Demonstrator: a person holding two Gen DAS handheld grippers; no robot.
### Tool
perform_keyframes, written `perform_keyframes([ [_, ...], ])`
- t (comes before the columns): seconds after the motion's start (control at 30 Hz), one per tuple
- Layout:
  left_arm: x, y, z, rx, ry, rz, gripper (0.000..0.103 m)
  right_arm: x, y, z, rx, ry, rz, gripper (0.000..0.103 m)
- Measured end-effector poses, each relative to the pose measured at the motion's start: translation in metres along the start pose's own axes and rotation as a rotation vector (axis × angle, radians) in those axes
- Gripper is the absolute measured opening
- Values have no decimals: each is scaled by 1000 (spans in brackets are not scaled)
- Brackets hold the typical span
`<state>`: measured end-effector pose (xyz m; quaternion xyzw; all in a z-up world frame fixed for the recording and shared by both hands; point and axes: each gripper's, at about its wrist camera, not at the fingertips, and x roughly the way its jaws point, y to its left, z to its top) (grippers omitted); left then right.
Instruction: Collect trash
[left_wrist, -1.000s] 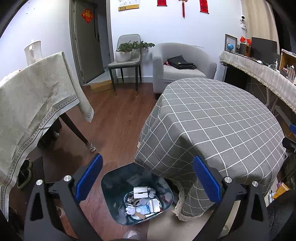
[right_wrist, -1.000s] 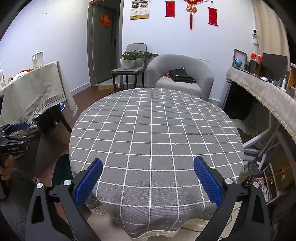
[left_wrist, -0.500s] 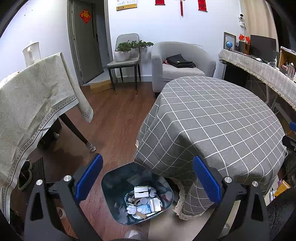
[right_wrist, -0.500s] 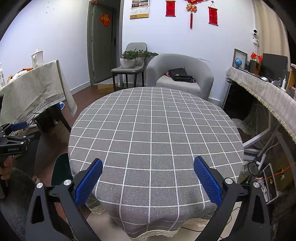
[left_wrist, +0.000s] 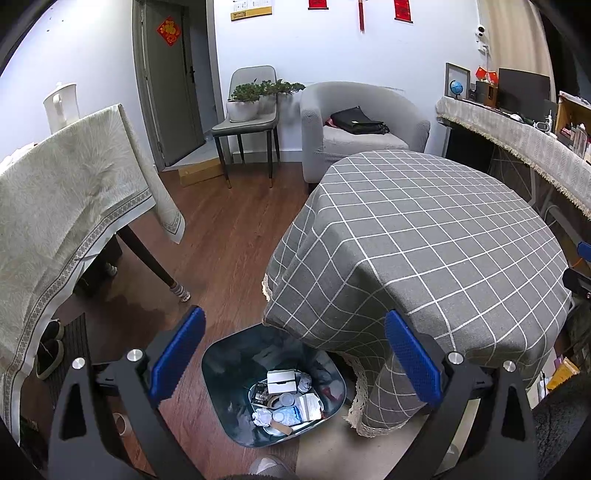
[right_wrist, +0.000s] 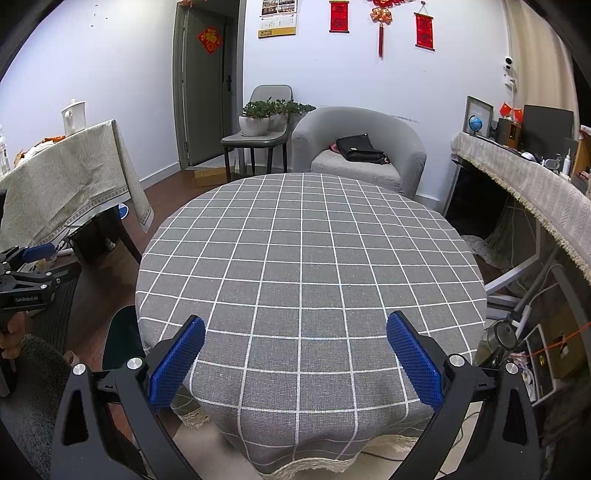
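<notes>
A dark trash bin (left_wrist: 236, 354) stands on the floor beside the round table, half under its cloth. Inside lie a white box (left_wrist: 281, 381), crumpled paper (left_wrist: 261, 417) and other scraps. My left gripper (left_wrist: 293, 358) is open and empty, held above the bin. My right gripper (right_wrist: 295, 363) is open and empty over the near edge of the round table with the grey checked cloth (right_wrist: 310, 258). No trash shows on the tabletop. The bin's rim (right_wrist: 123, 332) shows at the table's left in the right wrist view, where the left gripper (right_wrist: 29, 266) also appears.
A table with a beige cloth (left_wrist: 62, 206) stands at the left. A chair with plants (left_wrist: 251, 110) and a grey armchair with a black bag (left_wrist: 358, 122) are at the back. A long cluttered counter (right_wrist: 524, 177) runs along the right. Wooden floor (left_wrist: 229, 236) lies between the tables.
The left wrist view has shifted slightly, the bin and table edge drifting a little. The right gripper has barely moved. Both grippers stay open.
</notes>
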<state>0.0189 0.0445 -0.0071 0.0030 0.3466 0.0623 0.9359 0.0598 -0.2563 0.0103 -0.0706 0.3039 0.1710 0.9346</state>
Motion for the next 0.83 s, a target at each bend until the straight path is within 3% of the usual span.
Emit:
perform_keyframes([
  [0.83, 3, 0, -2, 9, 11, 8, 99, 0, -2, -1, 4, -3, -1, 99],
])
